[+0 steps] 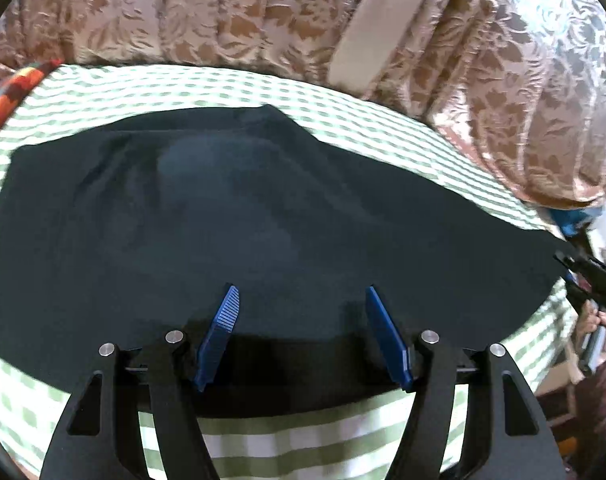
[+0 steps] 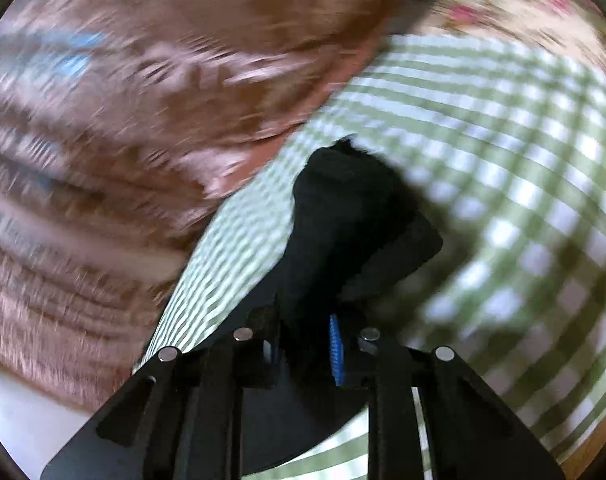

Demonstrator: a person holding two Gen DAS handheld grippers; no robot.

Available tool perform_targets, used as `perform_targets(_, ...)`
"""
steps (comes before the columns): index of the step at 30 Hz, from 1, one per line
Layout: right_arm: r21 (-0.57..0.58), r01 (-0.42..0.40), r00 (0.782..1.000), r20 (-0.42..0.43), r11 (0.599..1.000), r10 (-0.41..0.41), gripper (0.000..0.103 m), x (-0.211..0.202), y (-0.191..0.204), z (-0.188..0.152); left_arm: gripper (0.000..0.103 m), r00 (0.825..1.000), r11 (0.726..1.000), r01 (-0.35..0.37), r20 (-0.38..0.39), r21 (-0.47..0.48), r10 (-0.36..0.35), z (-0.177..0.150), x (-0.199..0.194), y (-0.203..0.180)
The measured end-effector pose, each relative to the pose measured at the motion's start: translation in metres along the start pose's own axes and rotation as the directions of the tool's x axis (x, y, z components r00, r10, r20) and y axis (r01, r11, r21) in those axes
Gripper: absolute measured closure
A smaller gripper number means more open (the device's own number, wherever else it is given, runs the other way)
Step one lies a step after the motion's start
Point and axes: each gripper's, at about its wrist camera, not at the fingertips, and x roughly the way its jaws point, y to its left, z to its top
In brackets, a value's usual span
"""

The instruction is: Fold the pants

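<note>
Now our left gripper (image 1: 301,300) hovers over the near edge of the pants (image 1: 239,216), jaws spread wide and holding nothing; the dark pants lie on the checked sheet (image 1: 207,84). We should pin that near edge before the cloth is drawn across. Our right gripper (image 2: 303,344) has its jaws pressed on a bunched end of the pants. Motion blur smears the right view, so the brown curtain (image 2: 123,100) and the sheet's edge stay unclear.
</note>
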Motion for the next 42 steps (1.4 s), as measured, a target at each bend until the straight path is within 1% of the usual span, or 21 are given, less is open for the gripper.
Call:
perform_targets(3, -0.149, -0.039, 0.998, -0.049, 0.988, 0.032, 0.086, 0.003, 0.044, -0.012, 0.038, 0.997, 0.997, 0.072, -0.014, -0.002, -0.072, 0.003, 0.002, -0.01)
perform_targets(6, -0.313, -0.05, 0.995, -0.1, 0.948, 0.019, 0.086, 0.013, 0.092, -0.036, 0.038, 0.99, 0.99, 0.138, -0.029, -0.015, -0.138, 0.006, 0.003, -0.017)
perform_targets(9, -0.435, -0.066, 0.987, -0.163, 0.898, -0.006, 0.086, 0.029, 0.128, -0.066, 0.038, 0.974, 0.975, 0.218, -0.05, -0.054, -0.22, 0.01, 0.007, -0.02)
perform_targets(13, -0.58, -0.093, 0.967, -0.247, 0.809, -0.067, 0.086, 0.056, 0.17, -0.118, 0.038, 0.936, 0.933, 0.329, -0.082, -0.147, -0.343, 0.013, 0.017, -0.018)
perform_targets(18, -0.711, -0.135, 0.939, -0.314, 0.69, -0.14, 0.087, 0.087, 0.205, -0.18, 0.038, 0.895, 0.879, 0.406, -0.085, -0.248, -0.438, 0.015, 0.026, -0.009)
perform_targets(20, -0.749, -0.142, 0.935, -0.316, 0.647, -0.161, 0.085, 0.093, 0.211, -0.199, 0.038, 0.879, 0.853, 0.435, -0.072, -0.288, -0.472, 0.019, 0.029, -0.004)
perform_targets(23, -0.797, -0.17, 0.934, -0.317, 0.58, -0.162, 0.072, 0.093, 0.214, -0.22, 0.038, 0.867, 0.831, 0.449, -0.065, -0.329, -0.494, 0.023, 0.033, -0.001)
perform_targets(24, -0.793, -0.193, 0.93, -0.336, 0.578, -0.15, 0.063, 0.094, 0.214, -0.221, 0.038, 0.863, 0.827, 0.453, -0.067, -0.334, -0.5, 0.025, 0.034, -0.001)
perform_targets(25, -0.772, -0.247, 0.915, -0.385, 0.586, -0.122, 0.049, 0.092, 0.212, -0.221, 0.038, 0.859, 0.82, 0.458, -0.069, -0.342, -0.508, 0.027, 0.036, -0.002)
perform_targets(26, -0.749, -0.281, 0.905, -0.415, 0.6, -0.095, 0.046, 0.089, 0.21, -0.22, 0.037, 0.853, 0.814, 0.464, -0.071, -0.35, -0.516, 0.028, 0.038, -0.003)
perform_targets(27, -0.73, -0.3, 0.899, -0.432, 0.614, -0.074, 0.047, 0.085, 0.208, -0.216, 0.032, 0.846, 0.805, 0.471, -0.074, -0.361, -0.528, 0.029, 0.04, -0.003)
perform_targets(28, -0.713, -0.316, 0.893, -0.447, 0.626, -0.059, 0.048, 0.081, 0.205, -0.213, 0.032, 0.835, 0.792, 0.481, -0.078, -0.375, -0.545, 0.03, 0.044, -0.006)
perform_targets(29, -0.699, -0.326, 0.887, -0.459, 0.636, -0.049, 0.05, 0.079, 0.201, -0.209, 0.031, 0.829, 0.786, 0.487, -0.082, -0.381, -0.554, 0.032, 0.046, -0.008)
perform_targets(31, -0.66, -0.341, 0.879, -0.477, 0.67, -0.023, 0.062, 0.072, 0.193, -0.199, 0.031, 0.824, 0.786, 0.488, -0.096, -0.379, -0.558, 0.034, 0.051, -0.012)
perform_targets(32, -0.64, -0.335, 0.88, -0.474, 0.692, -0.012, 0.065, 0.066, 0.185, -0.19, 0.031, 0.821, 0.786, 0.487, -0.108, -0.38, -0.561, 0.036, 0.054, -0.015)
perform_targets(34, -0.619, -0.296, 0.9, -0.436, 0.728, -0.005, 0.077, 0.051, 0.17, -0.175, 0.031, 0.817, 0.79, 0.476, -0.137, -0.385, -0.559, 0.037, 0.061, -0.019)
perform_targets(36, -0.592, -0.234, 0.926, -0.377, 0.771, -0.009, 0.084, 0.035, 0.15, -0.155, 0.031, 0.818, 0.798, 0.463, -0.16, -0.386, -0.552, 0.039, 0.068, -0.024)
perform_targets(37, -0.577, -0.212, 0.934, -0.356, 0.789, -0.009, 0.093, 0.029, 0.141, -0.148, 0.031, 0.815, 0.798, 0.465, -0.166, -0.384, -0.555, 0.04, 0.07, -0.026)
perform_targets(38, -0.546, -0.179, 0.946, -0.325, 0.818, -0.01, 0.095, 0.022, 0.128, -0.136, 0.031, 0.811, 0.798, 0.47, -0.173, -0.376, -0.559, 0.042, 0.073, -0.031)
perform_targets(40, -0.517, -0.103, 0.963, -0.266, 0.85, -0.045, 0.093, 0.016, 0.113, -0.122, 0.047, 0.811, 0.81, 0.47, -0.191, -0.351, -0.553, 0.045, 0.077, -0.04)
perform_targets(42, -0.465, -0.043, 0.971, -0.229, 0.884, -0.073, 0.094, 0.016, 0.095, -0.108, 0.092, 0.827, 0.842, 0.45, -0.218, -0.296, -0.519, 0.047, 0.078, -0.051)
